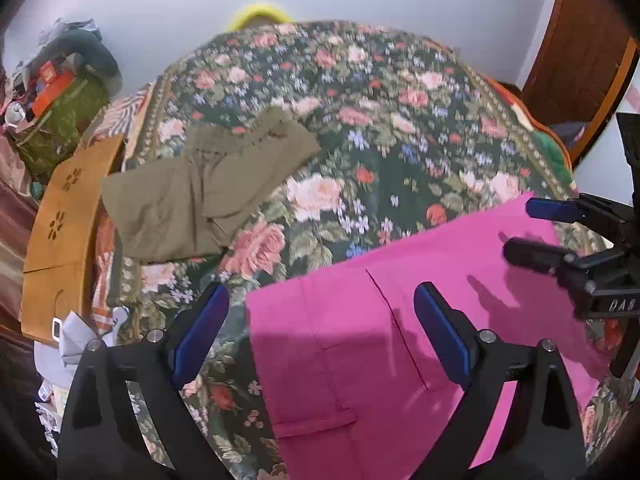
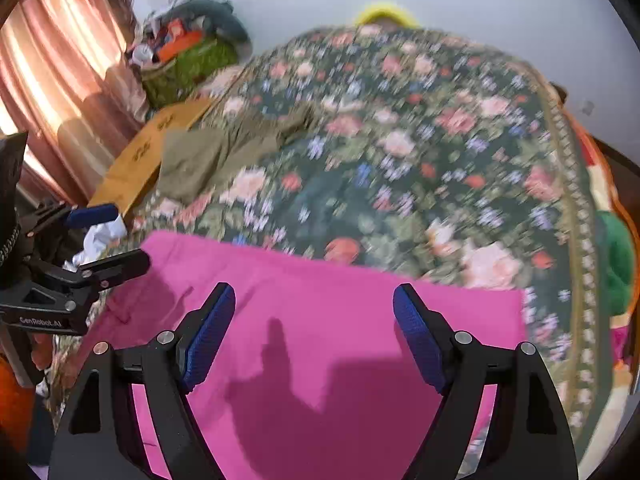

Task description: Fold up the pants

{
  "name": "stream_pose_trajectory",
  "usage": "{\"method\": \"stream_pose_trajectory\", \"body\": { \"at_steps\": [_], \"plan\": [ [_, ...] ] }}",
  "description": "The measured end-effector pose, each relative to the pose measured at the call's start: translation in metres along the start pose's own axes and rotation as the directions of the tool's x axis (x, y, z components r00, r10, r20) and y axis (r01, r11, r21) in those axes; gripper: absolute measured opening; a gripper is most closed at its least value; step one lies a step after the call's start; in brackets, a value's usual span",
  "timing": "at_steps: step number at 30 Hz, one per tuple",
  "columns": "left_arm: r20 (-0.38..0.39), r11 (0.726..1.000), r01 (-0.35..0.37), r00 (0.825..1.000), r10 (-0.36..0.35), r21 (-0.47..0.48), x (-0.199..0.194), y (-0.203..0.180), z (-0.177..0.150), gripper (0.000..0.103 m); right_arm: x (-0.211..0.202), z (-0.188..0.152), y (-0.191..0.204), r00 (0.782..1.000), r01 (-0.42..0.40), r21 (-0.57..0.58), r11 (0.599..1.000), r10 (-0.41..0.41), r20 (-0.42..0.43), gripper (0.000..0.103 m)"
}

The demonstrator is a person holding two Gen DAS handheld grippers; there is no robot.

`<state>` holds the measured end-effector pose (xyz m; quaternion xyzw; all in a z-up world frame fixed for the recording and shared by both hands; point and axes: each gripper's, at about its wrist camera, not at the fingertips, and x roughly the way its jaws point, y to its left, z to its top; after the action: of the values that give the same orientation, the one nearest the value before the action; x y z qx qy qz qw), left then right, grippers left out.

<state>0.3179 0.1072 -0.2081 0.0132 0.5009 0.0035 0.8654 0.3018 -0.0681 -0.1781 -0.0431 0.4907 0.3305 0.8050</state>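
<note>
Pink pants [image 1: 360,340] [image 2: 340,320] lie flat and folded on a floral bedspread [image 1: 400,120] [image 2: 400,160], near its front edge. My left gripper [image 1: 322,296] [image 2: 128,236] hovers over the pants' left edge, jaws wide apart with nothing between the pads. My right gripper [image 2: 314,294] [image 1: 520,228] hangs over the right part of the pink cloth, also open and empty. Both cast shadows on the fabric. A second pair, olive pants [image 1: 192,196] [image 2: 208,152], lies folded at the bed's far left.
A flat cardboard box [image 1: 64,220] leans along the bed's left side. Behind it stands a green basket [image 1: 60,120] [image 2: 188,68] piled with clutter. A curtain [image 2: 60,80] hangs at the left, a wooden door [image 1: 580,40] at the right. A yellow object [image 1: 260,12] peeks over the far edge.
</note>
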Motion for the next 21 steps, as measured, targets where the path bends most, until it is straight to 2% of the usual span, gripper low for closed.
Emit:
{"method": "stream_pose_trajectory", "body": {
  "at_steps": [4,5,7,10,13,21],
  "plan": [
    [-0.050,1.000,-0.014,0.999,0.015,0.022,0.021,-0.005,-0.004,0.094,0.031,-0.008,-0.001,0.993,-0.025,0.012,1.000,0.027,-0.111,0.079],
    [-0.067,1.000,-0.008,0.998,0.010,0.030,0.027,-0.006,-0.006,0.094,0.042,-0.011,-0.002,0.984,-0.043,0.023,0.999,0.046,-0.170,0.079],
    [-0.105,1.000,0.002,0.995,0.000,0.026,0.039,-0.007,-0.010,0.094,0.057,-0.018,-0.004,0.970,-0.064,0.039,0.997,0.072,-0.233,0.080],
    [-0.140,1.000,0.008,0.990,-0.005,0.021,0.051,-0.007,-0.016,0.095,0.055,-0.025,-0.006,0.972,-0.082,0.027,0.996,0.086,-0.218,0.083],
    [-0.139,1.000,0.016,0.990,-0.014,0.010,0.050,-0.004,-0.022,0.100,0.050,-0.032,-0.003,0.972,-0.080,-0.005,0.997,0.077,-0.223,0.086],
    [-0.135,1.000,0.028,0.991,-0.028,-0.002,0.034,0.001,-0.046,0.100,0.027,-0.057,-0.007,0.974,-0.074,0.005,0.997,0.073,-0.215,0.089]
  ]
}}
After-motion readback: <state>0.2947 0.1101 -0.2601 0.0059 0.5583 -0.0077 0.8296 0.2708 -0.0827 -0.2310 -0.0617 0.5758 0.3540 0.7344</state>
